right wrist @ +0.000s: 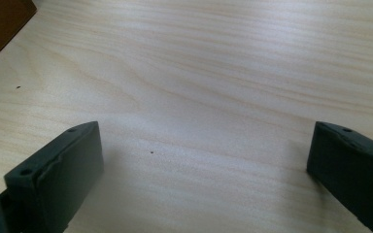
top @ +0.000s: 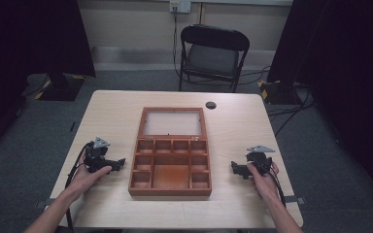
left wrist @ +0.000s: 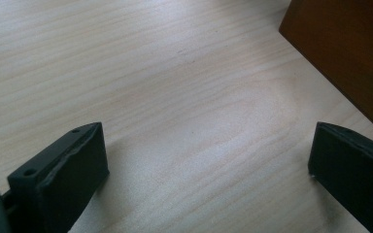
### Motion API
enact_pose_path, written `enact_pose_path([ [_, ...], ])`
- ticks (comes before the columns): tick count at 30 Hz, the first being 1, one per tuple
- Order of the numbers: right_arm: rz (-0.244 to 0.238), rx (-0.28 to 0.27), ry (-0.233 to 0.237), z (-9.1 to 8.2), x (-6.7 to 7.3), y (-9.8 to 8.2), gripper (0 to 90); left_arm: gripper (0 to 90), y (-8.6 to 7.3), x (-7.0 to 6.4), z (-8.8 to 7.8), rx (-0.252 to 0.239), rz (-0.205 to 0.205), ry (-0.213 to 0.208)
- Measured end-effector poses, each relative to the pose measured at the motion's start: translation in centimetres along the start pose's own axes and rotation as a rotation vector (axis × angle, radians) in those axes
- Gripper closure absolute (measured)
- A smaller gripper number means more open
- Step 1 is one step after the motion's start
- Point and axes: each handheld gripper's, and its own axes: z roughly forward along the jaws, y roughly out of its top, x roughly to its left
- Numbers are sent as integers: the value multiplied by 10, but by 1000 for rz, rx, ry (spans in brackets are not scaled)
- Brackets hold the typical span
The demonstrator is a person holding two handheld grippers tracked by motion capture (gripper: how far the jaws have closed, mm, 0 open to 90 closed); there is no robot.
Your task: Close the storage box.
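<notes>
black folding chair (top: 214, 53), grey carpet (top: 126, 80), dark curtains (top: 34, 34)

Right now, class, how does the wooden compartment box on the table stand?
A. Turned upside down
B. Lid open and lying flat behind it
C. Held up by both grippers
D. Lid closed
B: the wooden compartment box shows its compartments, and its lid lies flat behind.

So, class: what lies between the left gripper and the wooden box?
Only bare table: the high view shows a clear strip between the left gripper and the wooden box.
</notes>
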Motion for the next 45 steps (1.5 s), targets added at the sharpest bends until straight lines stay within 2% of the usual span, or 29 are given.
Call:
enact_pose_path([
  [9,-1,0,1,0,0,0,0,7,2,0,-1,12,-5,3],
  [11,-3,2,4,0,0,0,0,77,3,-1,-3,22,-8,9],
  [12,-5,3,7,0,0,1,0,77,4,-3,-4,17,-12,-3],
  [13,-5,6,5,1,-1,2,1,120,5,-5,-6,25,16,-26],
  [14,3,6,-5,1,-1,3,3,182,6,-6,-7,29,21,-32],
  [15,13,5,-12,2,0,4,12,171,7,-6,-7,35,25,-46],
  [16,11,10,-12,2,1,5,54,173,9,-8,-7,26,14,-46],
  [17,11,10,-12,2,1,5,54,180,9,-8,-7,26,14,-46],
  [18,17,1,-9,1,4,9,208,188,13,-8,-10,18,13,-47],
  [19,17,1,-9,1,4,9,208,194,13,-8,-10,18,13,-47],
  [20,11,-6,3,-1,8,13,111,199,17,-9,-12,-10,1,-38],
  [21,11,-6,3,-1,8,13,111,211,17,-9,-12,-10,1,-38],
  [22,14,-30,23,-3,11,17,177,221,20,-9,-13,-37,-8,-26],
  [25,12,-25,27,-3,13,21,136,207,27,-7,-14,-13,9,-41],
  [26,21,-26,44,-3,14,26,168,208,32,-6,-15,-66,0,-48],
  [27,26,-35,46,-2,15,29,158,212,33,-5,-14,-86,-12,-48],
  [29,25,-46,43,-1,18,38,153,201,40,-4,-11,-41,-14,-67],
  [30,20,-51,56,0,19,43,151,191,43,-4,-10,-42,-14,-64],
  [31,23,-55,68,1,19,50,150,192,45,-4,-10,-67,-27,-47],
  [33,30,-56,85,2,20,57,149,199,48,-3,-10,-70,-32,-37],
  [34,38,-51,110,7,24,68,146,196,56,0,-8,-46,-35,-46],
  [35,38,-51,110,7,24,68,146,197,56,0,-8,-46,-35,-46],
  [36,37,-47,128,13,30,79,146,194,60,2,-8,-66,-47,-34],
  [38,33,-47,131,15,32,82,146,194,68,4,-7,-62,-39,-45],
  [42,57,-72,152,23,41,99,149,196,85,10,-5,-62,-34,-32],
  [44,22,-95,128,28,46,114,149,197,98,12,-3,-77,-42,-24],
  [45,26,-98,135,29,47,117,147,198,103,13,-3,-93,-57,-23],
])
